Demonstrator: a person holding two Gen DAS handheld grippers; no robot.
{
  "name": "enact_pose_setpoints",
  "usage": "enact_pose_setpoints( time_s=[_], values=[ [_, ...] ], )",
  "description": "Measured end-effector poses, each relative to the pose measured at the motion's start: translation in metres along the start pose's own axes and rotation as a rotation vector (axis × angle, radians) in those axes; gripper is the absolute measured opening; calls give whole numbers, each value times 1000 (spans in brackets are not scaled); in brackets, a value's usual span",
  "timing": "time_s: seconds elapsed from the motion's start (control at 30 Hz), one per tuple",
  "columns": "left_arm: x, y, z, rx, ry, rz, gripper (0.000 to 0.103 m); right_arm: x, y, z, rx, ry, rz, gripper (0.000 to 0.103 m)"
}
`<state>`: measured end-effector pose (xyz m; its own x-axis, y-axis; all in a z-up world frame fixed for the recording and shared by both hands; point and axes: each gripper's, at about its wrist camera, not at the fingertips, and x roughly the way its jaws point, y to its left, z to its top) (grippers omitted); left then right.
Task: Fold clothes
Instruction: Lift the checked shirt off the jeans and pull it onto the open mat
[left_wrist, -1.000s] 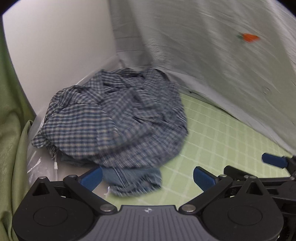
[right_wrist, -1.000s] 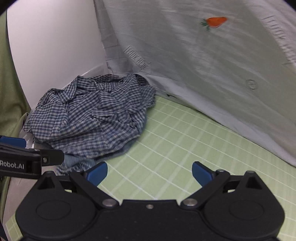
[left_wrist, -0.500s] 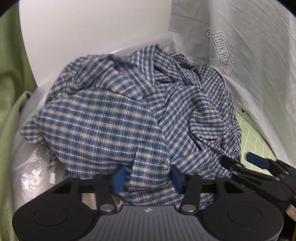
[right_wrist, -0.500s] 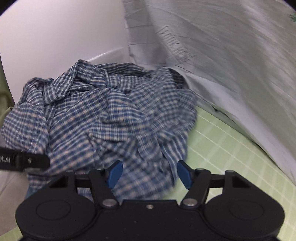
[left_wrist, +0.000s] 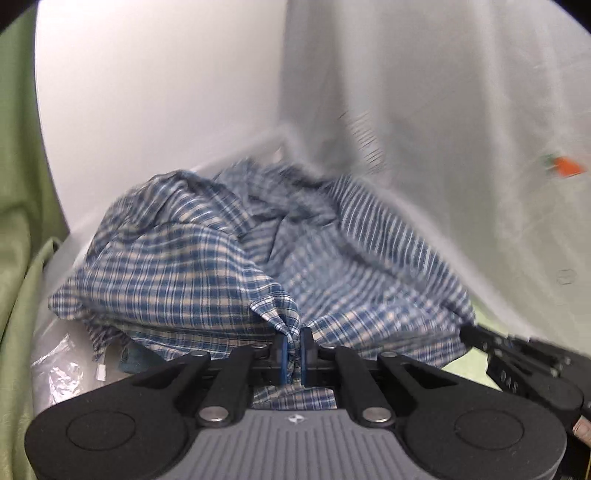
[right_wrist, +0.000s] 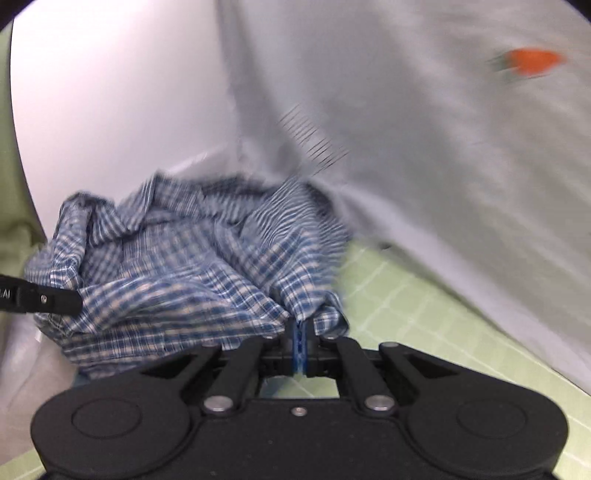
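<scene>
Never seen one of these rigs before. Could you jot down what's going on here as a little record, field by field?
garment: blue and white checked shirt, crumpled in a heap
surface: green gridded mat
backdrop: pale grey sheet with a small orange carrot print
left gripper: jaws have just been closing; pinching a fold of the shirt
right gripper: jaws have just been closing; pinching the shirt's near edge
folding: not yet begun, shirt still bunched
image: blurred in both views

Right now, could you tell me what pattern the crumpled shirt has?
The shirt has a blue-and-white check, clearest in the left wrist view.
</scene>
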<state>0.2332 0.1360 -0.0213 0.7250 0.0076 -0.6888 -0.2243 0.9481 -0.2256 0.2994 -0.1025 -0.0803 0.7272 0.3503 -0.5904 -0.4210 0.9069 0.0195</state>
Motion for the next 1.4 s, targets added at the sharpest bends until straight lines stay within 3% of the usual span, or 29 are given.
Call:
enact_pose_setpoints(
  time_s=[0.17,0.3,0.53,0.57,0.63,0.77,0.83,0.93,1.0,1.17,1.33,1.4],
  values=[
    [-60,-42,-23,92,-42,-87,6,-95,-17,-35,37,-89,-81,2],
    [-93,-79,-67,129,23,-207,6,-168,-31,-77,41,-108,-205,2],
    [-127,-160,-170,222,251,-338,16,-272,-106,-178,214,14,-430,2],
    [-132,-168,-180,241,263,-345,17,-285,-117,-193,241,34,-469,2],
    [-141,-180,-194,265,266,-340,28,-308,-139,-221,301,81,-548,2],
    [-145,-191,-207,225,260,-280,40,-345,-176,-260,422,161,-643,4],
    [-147,-193,-214,203,270,-242,51,-362,-184,-268,466,140,-650,9],
    [-135,-191,-211,190,305,-168,66,-384,-194,-277,529,102,-656,43],
    [-128,-191,-216,205,332,-145,67,-386,-207,-277,573,77,-636,71],
    [-102,-190,-234,220,439,-117,72,-365,-228,-273,635,85,-535,80],
    [-62,-190,-242,103,553,-116,71,-317,-254,-265,628,159,-454,82],
    [-47,-191,-242,72,571,-106,65,-293,-267,-260,621,188,-431,82]
  ],
)
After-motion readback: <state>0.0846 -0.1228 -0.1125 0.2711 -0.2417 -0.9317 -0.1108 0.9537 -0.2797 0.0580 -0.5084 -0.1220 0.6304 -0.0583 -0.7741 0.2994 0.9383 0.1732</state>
